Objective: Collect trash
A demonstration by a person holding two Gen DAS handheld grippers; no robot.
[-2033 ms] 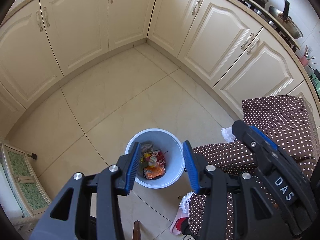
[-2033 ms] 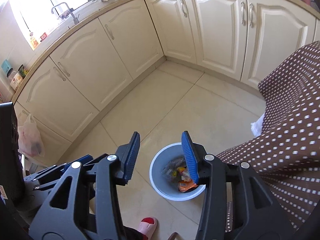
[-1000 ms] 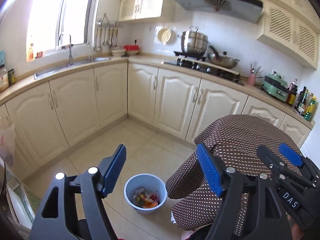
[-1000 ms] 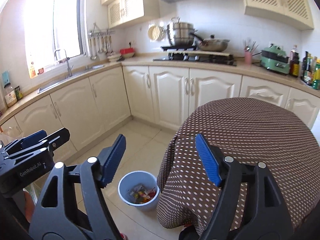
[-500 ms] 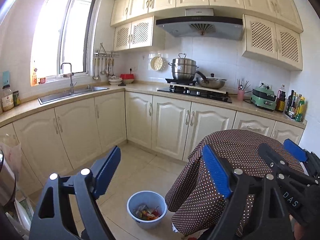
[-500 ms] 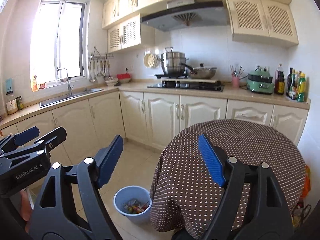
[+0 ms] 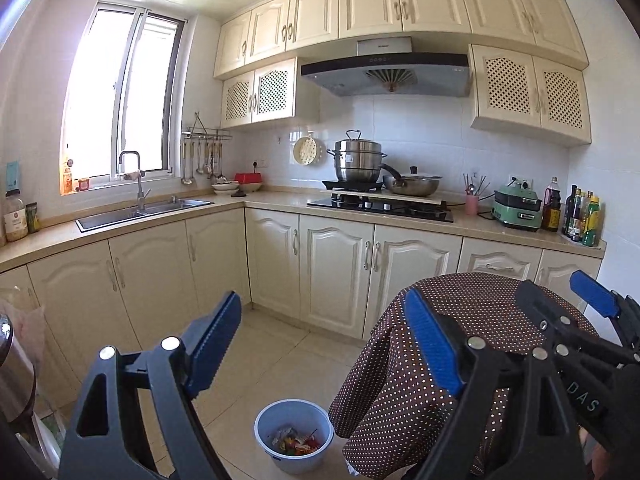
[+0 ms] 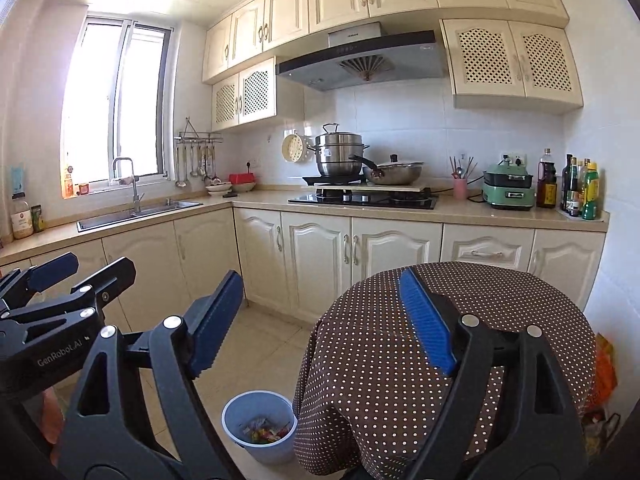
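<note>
Through the left wrist view, a cream kitchen with panelled wooden cabinet doors is seen. The left gripper [image 7: 320, 344] is held spread wide, its ridged blue pads [image 7: 432, 344] apart with nothing between them. Low on the glossy beige tiled floor [image 7: 264, 352], a round pale blue plastic bin [image 7: 294, 436] is set just beside a round table draped in a brown cloth with white dots [image 7: 400, 384]. Crumpled, colourful wrappers [image 7: 296, 442] are seen lying in the bottom of the bin. On the black glass hob [image 7: 380, 206], a stacked steel steamer pot [image 7: 357, 160] and a shallow steel pan [image 7: 414, 186] are placed. A steel sink [image 7: 144, 210] is set under the window. The right gripper [image 7: 568, 320] is visible at the right edge.

From the right wrist view, the right gripper [image 8: 322, 316] is shown with its jaws opening, blue pads apart and nothing held between them. The same blue bin [image 8: 260, 426] is seen on the floor, touching or nearly touching the hanging dotted cloth [image 8: 380, 360], with the wrappers [image 8: 264, 432] inside. Bottles [image 8: 578, 190] and a green appliance [image 8: 508, 186] are lined up on the stone counter. The left gripper [image 8: 60, 280] is seen at the left edge.
</note>
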